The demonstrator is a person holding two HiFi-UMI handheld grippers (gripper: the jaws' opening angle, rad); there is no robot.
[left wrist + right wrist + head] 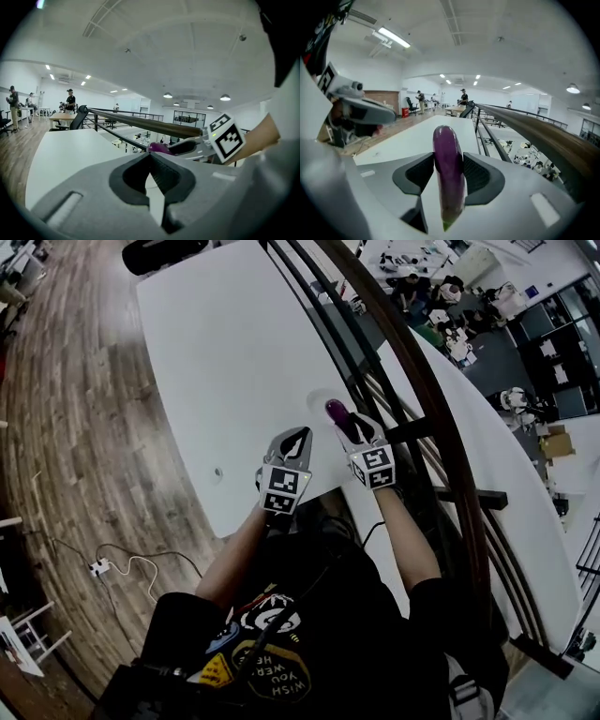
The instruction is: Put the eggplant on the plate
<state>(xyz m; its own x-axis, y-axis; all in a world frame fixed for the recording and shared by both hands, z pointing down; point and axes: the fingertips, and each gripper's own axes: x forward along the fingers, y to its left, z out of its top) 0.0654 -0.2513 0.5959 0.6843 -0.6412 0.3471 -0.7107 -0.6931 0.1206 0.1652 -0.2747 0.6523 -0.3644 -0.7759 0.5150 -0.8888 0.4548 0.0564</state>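
The pick-up is done and the placing is not. The right hand-held gripper (449, 157) is clenched on the eggplant (449, 168), both pads pressed to its sides about halfway along, with the purple end pointing forward and the green stem end back toward the camera. In the head view the eggplant's tip (335, 410) hangs above the right part of the white table (225, 352), near its front edge. A faint round outline (316, 398) lies on the table just beside that tip. It may be the plate, but white on white I cannot tell. What is left, as I judge it, is lowering the eggplant there and letting go.

The left hand-held gripper (150, 155) is empty, its jaws closed tip to tip. It sits just beside the right one, at the table's near edge.

Room is lopsided. The table is bare and wide to the left and far side, but its right edge runs close along a dark railing (412, 362) with a drop to a lower floor beyond, so the release wants to stay inboard of that edge
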